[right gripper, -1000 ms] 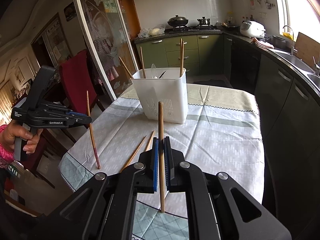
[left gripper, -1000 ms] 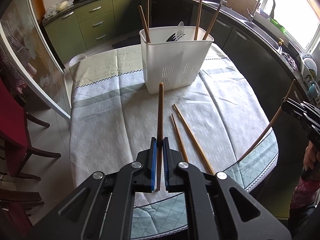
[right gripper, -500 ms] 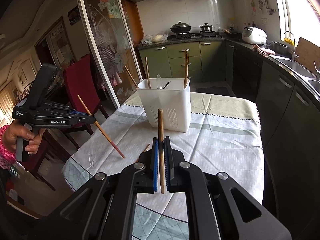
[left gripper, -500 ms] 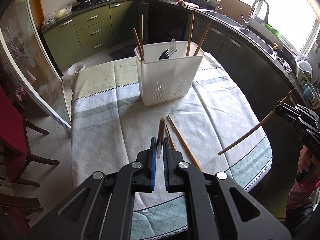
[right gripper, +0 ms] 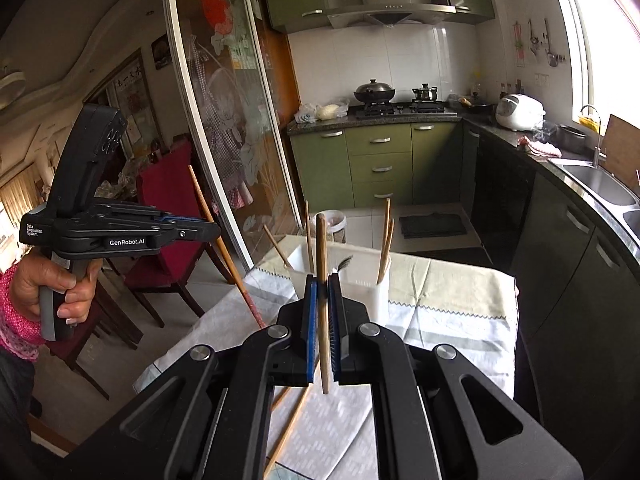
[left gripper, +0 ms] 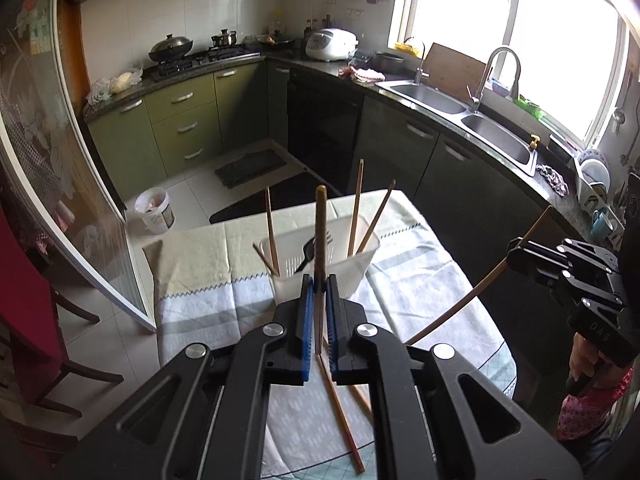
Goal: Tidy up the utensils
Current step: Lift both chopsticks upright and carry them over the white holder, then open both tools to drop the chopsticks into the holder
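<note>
Green cabinets [left gripper: 188,120] curve behind the table's pale patterned cloth [left gripper: 200,296], left of the steel sink [left gripper: 496,136]. On the cloth, a white perforated holder [left gripper: 360,260] contains upright chopsticks [left gripper: 356,208] and what may be a dark spatula. The left gripper [left gripper: 317,312] clamps one wooden chopstick [left gripper: 320,232] before the holder; the right gripper [right gripper: 322,320] clenches another chopstick [right gripper: 321,248]. Two loose chopsticks [left gripper: 340,400] lie nearer than the holder.

Two black hand-held tools, pink patterned sleeves

Each tool [left gripper: 319,312] [right gripper: 323,312] has blue-padded fingers [left gripper: 306,312], silver screws; the left tool's side reads "GenRobot.AI"; a pink sleeve [right gripper: 16,320] sits behind its grip.
</note>
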{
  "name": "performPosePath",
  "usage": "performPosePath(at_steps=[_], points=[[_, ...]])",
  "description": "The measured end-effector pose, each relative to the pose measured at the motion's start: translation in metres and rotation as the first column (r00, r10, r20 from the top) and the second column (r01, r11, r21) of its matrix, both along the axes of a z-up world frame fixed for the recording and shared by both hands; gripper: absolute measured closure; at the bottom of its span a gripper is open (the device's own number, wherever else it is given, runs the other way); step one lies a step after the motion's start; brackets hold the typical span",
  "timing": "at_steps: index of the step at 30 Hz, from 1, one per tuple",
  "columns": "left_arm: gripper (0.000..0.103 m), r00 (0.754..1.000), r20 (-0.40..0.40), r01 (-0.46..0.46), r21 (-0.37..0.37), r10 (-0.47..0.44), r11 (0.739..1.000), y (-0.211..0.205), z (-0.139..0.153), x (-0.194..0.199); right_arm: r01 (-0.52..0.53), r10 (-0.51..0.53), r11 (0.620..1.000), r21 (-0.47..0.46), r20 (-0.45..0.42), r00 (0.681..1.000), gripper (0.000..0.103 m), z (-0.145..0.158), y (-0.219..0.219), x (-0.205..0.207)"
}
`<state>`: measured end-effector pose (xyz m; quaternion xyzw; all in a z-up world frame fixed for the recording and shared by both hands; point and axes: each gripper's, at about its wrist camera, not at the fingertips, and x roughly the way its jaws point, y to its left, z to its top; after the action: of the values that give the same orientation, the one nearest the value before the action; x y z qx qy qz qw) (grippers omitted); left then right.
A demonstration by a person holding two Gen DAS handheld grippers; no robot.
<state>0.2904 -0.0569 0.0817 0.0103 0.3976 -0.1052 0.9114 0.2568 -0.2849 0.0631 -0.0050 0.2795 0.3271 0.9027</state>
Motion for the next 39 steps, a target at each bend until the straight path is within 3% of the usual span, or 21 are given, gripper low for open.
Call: performPosePath(at_steps=[7, 16, 27, 33, 36, 39], points=[[0.097, 0.995, 0.099, -0.019, -0.011, 0.02, 1.0, -0.007, 0.04, 0.034, 0.027, -0.03, 0.999, 0.044, 0.069, 0.997, 0.097, 0.052, 0.01, 0.032], [0.097, 0.995, 0.076, -0.062, -0.012, 0.063, 0.998, -0.004, 0.015, 0.085, 0.071, -0.076, 0.996, 0.056, 0.086, 0.993, 0.097, 0.072, 0.03, 0.098], [0.097, 0.997, -0.049, -0.056, 0.034, 0.058, 0.998, -0.005, -0.054, 0.107, 0.061, -0.062, 0.997, -0.044, -0.037, 0.997, 0.097, -0.015, 0.06, 0.142], [0.096, 0.995, -0.081, -0.05, 0.045, 0.054, 0.998, -0.007, -0.07, 0.104, 0.05, -0.057, 0.995, -0.084, -0.081, 0.995, 0.096, -0.05, 0.069, 0.143], [0.083, 0.996, -0.072, -0.054, 0.048, 0.057, 0.997, -0.006, -0.066, 0.1, 0.035, -0.043, 0.995, -0.089, -0.08, 0.996, 0.081, -0.053, 0.07, 0.138], [0.076, 0.997, -0.048, -0.057, 0.052, 0.06, 0.997, -0.004, -0.058, 0.093, 0.038, -0.042, 0.995, -0.088, -0.051, 0.998, 0.079, -0.046, 0.069, 0.128]])
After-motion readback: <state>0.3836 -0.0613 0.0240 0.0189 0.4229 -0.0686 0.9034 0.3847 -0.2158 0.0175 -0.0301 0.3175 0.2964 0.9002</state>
